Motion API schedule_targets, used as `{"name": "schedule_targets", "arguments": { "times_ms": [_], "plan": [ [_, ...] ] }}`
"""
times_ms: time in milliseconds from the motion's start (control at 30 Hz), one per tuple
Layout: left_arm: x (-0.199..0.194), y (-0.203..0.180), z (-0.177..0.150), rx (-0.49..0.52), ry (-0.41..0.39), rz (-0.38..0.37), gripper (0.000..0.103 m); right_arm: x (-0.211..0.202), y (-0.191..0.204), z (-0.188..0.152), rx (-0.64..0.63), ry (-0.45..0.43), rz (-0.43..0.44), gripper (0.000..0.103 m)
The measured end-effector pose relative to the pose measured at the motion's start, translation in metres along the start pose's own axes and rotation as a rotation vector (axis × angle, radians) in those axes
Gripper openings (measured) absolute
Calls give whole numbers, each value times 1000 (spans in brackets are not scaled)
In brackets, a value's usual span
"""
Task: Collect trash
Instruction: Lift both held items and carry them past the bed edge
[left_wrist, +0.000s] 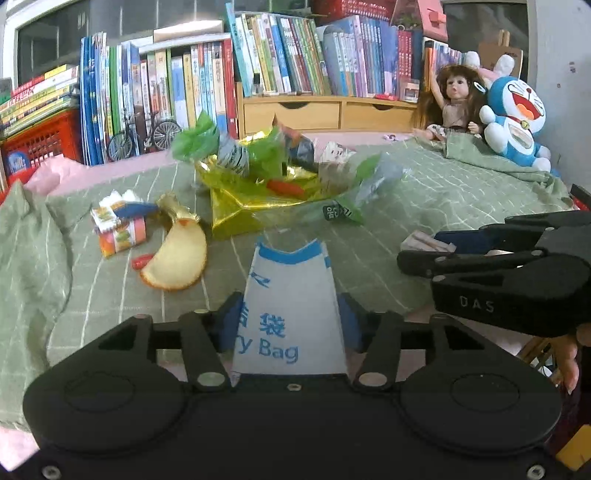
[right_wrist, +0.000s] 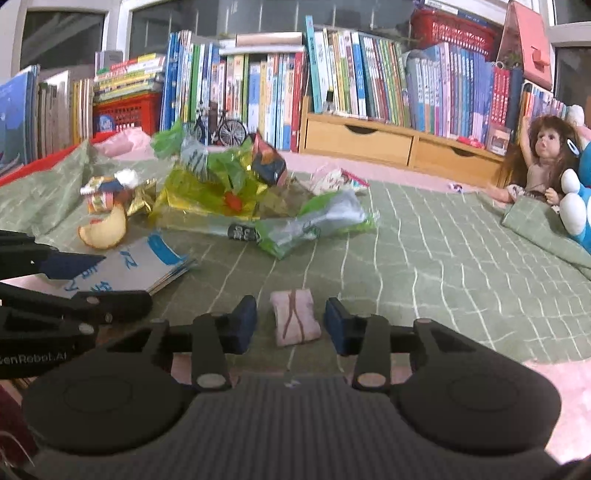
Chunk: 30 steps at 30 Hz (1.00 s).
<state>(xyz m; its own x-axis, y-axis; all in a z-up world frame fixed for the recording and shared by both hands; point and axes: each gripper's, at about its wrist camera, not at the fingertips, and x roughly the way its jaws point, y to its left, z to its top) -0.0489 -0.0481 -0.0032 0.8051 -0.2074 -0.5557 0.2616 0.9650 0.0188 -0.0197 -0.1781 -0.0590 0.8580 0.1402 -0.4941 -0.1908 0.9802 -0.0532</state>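
My left gripper is shut on a flat white and blue paper bag that sticks out forward over the green checked cloth. In the right wrist view the same bag and left gripper lie at the left. My right gripper is open, its blue pads on either side of a small pink wrapper lying on the cloth, apart from both. Further back sits a heap of trash: yellow cellophane, a green wrapper, a colourful carton and an orange-slice-shaped piece.
Rows of books and a wooden drawer unit line the back. A red basket stands at the left. A doll and a blue plush toy sit at the right on the rumpled cloth.
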Motion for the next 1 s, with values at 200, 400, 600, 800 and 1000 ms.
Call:
{"name": "schedule_targets", "arguments": {
  "times_ms": [200,400,600,800,1000],
  "plan": [
    [-3,-2,-3,26,-12,2,48,-4,0,-6,6,-10,-4,32],
    [-19,-10,4,30,-44,-25,21,-15,0,-8,23,-26,14,28],
    [-31,-10,3,3,-38,-49,21,-31,0,-9,61,-35,54,29],
    [-54,-10,-4,-14,-41,-88,21,-50,4,-16,98,-27,96,29],
    [-79,-14,-17,-21,-35,-125,21,-74,9,-29,119,-6,94,29]
  ]
}}
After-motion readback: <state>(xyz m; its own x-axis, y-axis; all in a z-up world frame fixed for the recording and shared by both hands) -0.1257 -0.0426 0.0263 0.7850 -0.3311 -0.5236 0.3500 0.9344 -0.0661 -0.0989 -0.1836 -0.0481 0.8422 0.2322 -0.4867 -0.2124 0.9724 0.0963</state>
